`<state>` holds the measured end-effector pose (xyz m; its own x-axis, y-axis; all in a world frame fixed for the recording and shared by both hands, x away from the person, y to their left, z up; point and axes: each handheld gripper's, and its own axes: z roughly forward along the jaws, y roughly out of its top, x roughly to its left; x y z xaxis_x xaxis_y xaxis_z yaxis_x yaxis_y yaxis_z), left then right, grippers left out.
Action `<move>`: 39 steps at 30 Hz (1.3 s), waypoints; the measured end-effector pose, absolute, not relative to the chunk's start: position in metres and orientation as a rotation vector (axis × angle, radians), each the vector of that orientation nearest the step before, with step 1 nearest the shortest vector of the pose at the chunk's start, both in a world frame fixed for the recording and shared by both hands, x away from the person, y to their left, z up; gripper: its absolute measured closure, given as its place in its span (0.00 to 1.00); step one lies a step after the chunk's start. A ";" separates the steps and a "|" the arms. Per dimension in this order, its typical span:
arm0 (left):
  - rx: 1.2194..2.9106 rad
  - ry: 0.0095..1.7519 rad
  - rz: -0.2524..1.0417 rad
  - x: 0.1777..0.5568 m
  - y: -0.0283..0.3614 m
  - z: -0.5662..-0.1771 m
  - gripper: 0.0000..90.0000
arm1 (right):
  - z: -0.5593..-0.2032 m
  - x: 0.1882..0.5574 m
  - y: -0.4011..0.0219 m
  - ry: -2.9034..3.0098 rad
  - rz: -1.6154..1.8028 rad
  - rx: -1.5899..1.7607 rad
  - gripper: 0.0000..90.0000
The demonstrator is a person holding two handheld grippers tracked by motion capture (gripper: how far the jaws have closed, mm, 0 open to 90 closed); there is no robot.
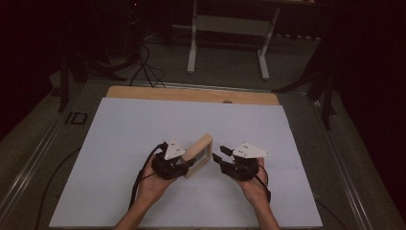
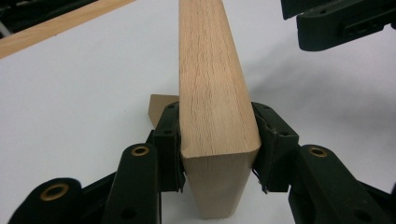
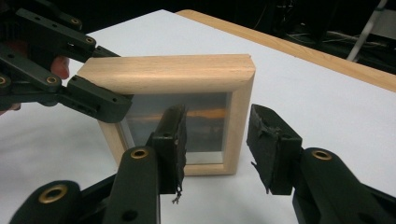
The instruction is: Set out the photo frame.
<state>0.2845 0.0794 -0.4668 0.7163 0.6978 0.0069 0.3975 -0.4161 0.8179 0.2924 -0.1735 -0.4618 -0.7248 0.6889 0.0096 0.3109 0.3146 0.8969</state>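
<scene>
Left hand-held gripper (image 1: 187,165): pinching the wooden picture frame (image 1: 198,155); in the left gripper view its two black pads press on either side of the frame's wooden edge (image 2: 215,93), which runs straight ahead between them.
Left jaws: holding the near corner of the frame, with the frame standing upright on its lower edge.
Right hand-held gripper (image 1: 219,156): jaws spread, with nothing between them; in the right gripper view the fingertips (image 3: 173,135) stand apart from the frame and do not touch it.
Picture frame seen from the right hand-held gripper: straight ahead and near, its glass front (image 3: 187,123) facing this gripper, with a dark picture showing an orange band behind the glass.
Frame's place between the two: just right of the left hand-held gripper and just left of the right one, angled away from the person.
Hands: the left hand (image 1: 152,184) and the right hand (image 1: 253,184) each grip a gripper body from below, forearms coming in from the near edge.
Counter (image 1: 119,143): a white sheet under both grippers and the frame, with a strip of bare wood (image 1: 191,94) along the far side, well beyond the grippers.
</scene>
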 end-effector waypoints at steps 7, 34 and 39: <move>2.062 0.816 0.444 0.284 0.081 -0.467 0.66 | -0.461 0.293 -0.174 2.214 1.380 0.894 0.63; 2.060 0.793 0.428 0.283 0.081 -0.469 0.66 | -0.431 0.319 -0.151 2.146 1.404 0.834 0.99; 2.060 0.793 0.430 0.283 0.081 -0.469 0.66 | -0.428 0.324 -0.146 2.145 1.394 0.830 1.00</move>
<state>0.2827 0.0807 -0.4690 0.7380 0.6747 0.0104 0.3770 -0.4251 0.8229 0.3242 -0.1456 -0.4283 -0.7188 0.6938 -0.0444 0.2411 0.3087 0.9201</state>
